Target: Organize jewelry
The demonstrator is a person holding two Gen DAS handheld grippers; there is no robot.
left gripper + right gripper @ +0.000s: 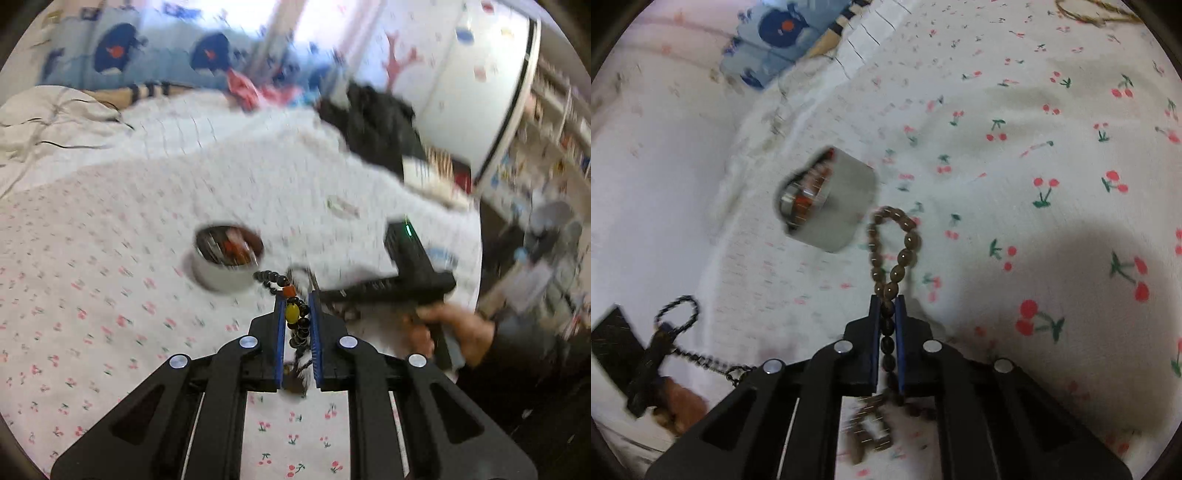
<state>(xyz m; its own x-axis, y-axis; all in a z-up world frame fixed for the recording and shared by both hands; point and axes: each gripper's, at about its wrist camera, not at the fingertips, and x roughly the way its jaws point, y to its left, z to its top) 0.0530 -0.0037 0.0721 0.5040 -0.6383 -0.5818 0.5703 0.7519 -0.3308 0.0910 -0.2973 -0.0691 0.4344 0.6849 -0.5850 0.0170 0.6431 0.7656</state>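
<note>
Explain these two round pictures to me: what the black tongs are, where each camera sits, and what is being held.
No robot here: a person holds one hand-held tool in each hand, each with a fisheye camera looking along its tongs. The left view shows the left tongs shut on a dark bead bracelet with a yellow bead; the person's right hand holds the other tool. The right view shows the right tongs shut on a brown bead strand. Below lies a cherry-print bedsheet with a small round tin already holding jewelry.

No text, label, brand, number or sign can be read in either view.
</note>
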